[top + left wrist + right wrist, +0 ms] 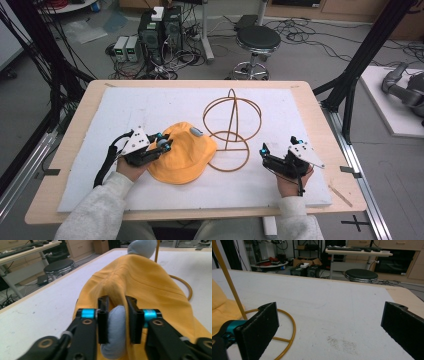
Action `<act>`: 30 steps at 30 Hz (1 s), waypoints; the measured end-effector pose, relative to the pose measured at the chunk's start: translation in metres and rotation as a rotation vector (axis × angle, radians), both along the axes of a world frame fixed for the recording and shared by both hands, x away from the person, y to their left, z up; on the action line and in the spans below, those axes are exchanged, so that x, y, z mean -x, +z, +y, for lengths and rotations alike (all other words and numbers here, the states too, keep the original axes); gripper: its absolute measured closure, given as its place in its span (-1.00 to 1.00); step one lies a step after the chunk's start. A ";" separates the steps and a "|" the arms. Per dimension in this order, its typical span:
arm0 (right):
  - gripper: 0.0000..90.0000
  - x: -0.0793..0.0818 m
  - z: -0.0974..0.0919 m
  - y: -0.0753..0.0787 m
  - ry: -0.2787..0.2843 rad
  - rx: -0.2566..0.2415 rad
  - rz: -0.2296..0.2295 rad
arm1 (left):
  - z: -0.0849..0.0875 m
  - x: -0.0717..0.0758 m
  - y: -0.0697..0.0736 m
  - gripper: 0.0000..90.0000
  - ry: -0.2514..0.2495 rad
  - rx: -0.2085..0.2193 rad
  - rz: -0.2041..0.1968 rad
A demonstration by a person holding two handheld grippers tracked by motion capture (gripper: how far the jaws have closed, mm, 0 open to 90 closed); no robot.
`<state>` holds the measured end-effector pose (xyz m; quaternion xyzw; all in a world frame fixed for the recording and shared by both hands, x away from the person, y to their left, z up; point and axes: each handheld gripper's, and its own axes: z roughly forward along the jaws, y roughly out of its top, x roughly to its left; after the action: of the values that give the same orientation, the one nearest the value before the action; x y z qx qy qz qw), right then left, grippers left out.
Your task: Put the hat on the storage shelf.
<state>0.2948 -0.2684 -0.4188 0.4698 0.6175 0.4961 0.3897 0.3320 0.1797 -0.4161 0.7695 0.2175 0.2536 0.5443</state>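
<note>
While your left gripper pinches the hat brim on the mat beside the stand, your right gripper sits wide and empty. Grasp done; lifting onto the stand remains, likely.

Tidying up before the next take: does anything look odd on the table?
Nothing is damaged or spilled. The yellow hat lies crumpled beside its wire stand, with the left gripper pinching its pale blue trim.

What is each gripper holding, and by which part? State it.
The left gripper is shut on the yellow hat, its jaws pinching the grey padded piece at the hat's near edge. The right gripper holds nothing; its jaws stand wide open.
</note>
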 end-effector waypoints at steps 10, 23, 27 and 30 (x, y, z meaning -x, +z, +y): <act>-0.98 0.000 -0.001 0.000 -0.010 -0.002 -0.001 | 0.002 0.008 0.002 0.77 0.030 0.017 -0.060; -0.98 0.002 -0.001 0.001 -0.020 -0.008 -0.004 | 0.021 0.016 0.015 0.78 0.104 0.169 -0.124; -0.98 0.002 -0.001 0.001 -0.026 -0.006 -0.007 | 0.025 0.016 0.019 0.78 0.115 0.187 -0.133; -0.98 0.002 -0.001 0.001 -0.029 -0.006 -0.006 | 0.029 0.017 0.022 0.78 0.126 0.194 -0.150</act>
<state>0.2930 -0.2693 -0.4175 0.4784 0.6079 0.4939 0.3972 0.3153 0.2089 -0.3945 0.6771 0.2476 0.3218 0.6137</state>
